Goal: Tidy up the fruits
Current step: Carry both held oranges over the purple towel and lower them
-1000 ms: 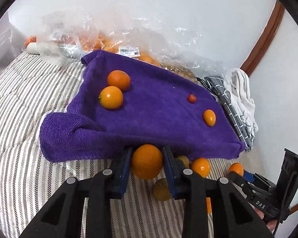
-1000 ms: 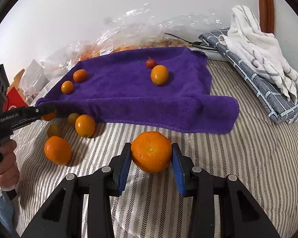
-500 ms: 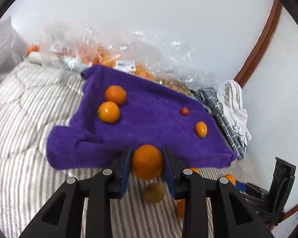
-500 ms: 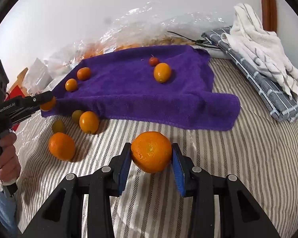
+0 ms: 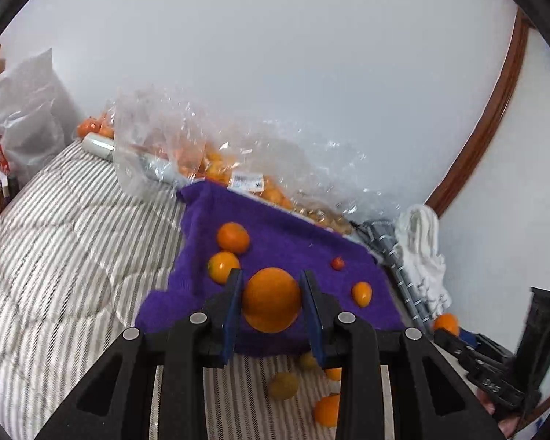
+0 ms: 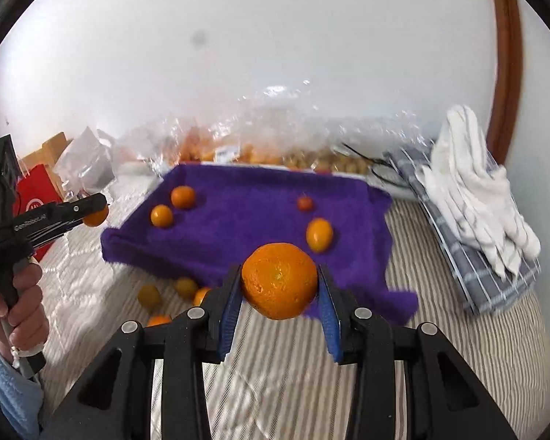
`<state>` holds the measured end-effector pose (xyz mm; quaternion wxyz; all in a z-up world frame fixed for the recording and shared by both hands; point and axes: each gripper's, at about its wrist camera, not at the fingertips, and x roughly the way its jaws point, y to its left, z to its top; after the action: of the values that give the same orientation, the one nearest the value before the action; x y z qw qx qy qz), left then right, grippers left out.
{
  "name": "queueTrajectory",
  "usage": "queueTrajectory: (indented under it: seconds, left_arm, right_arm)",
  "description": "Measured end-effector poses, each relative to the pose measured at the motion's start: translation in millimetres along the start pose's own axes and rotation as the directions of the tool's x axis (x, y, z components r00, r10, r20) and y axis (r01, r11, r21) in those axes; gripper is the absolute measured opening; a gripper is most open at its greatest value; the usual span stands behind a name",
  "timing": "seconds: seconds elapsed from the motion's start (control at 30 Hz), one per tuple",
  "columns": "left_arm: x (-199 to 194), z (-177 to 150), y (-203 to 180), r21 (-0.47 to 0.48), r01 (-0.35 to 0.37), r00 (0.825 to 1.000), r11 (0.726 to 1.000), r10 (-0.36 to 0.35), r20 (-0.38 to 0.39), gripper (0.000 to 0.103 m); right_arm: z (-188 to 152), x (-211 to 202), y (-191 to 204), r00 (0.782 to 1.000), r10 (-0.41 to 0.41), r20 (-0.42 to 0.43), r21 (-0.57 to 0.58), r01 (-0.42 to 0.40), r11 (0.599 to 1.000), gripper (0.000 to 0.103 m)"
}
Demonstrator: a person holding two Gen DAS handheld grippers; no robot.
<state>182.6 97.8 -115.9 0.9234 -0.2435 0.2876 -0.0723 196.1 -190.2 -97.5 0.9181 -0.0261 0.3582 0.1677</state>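
Left wrist view: both held oranges have risen off the striped bedding.
Left gripper (image 5: 271,302) clamps a smooth orange (image 5: 271,299), right gripper (image 6: 278,284) a mandarin (image 6: 279,280); the purple towel (image 6: 245,227) seems their destination.

A striped quilted bed cover (image 6: 440,330) stretches below a plain white wall (image 5: 311,73), where a white cloth (image 6: 473,179) lies heaped on a folded grey checked towel (image 6: 476,275); a red box (image 6: 36,198) and a crumpled clear bag (image 5: 22,117) sit at the far left
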Motion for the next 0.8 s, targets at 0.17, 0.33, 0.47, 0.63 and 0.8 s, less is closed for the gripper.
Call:
queueTrajectory:
  seconds: [0.17,0.33,0.47,0.63,0.8]
  left_arm:
    - [-2,23,-4,0.021,-0.035,0.999,0.999,0.034,0.013,0.03]
    - [16,33,-7,0.025,-0.07,0.998,0.997,0.07,0.007,0.03]
    - [37,27,-4,0.062,-0.097,0.995,0.993,0.096,0.014,0.03]
    - [60,17,11,0.037,-0.116,0.993,0.993,0.117,-0.026,0.03]
    - [62,12,13,0.087,-0.167,0.985,0.982,0.169,-0.02,0.03]
  right_arm:
    - [12,19,6,0.999,0.046,0.02,-0.004,-0.046,0.999,0.039]
    - [21,44,7,0.998,0.061,-0.006,0.008,-0.061,0.998,0.039]
    - [30,58,-1,0.999,0.05,-0.014,0.028,-0.05,0.998,0.039]
    - [37,67,-12,1.0,0.023,0.007,0.031,-0.023,0.999,0.039]
    - [36,86,-25,1.0,0.024,0.012,0.072,-0.025,0.997,0.039]
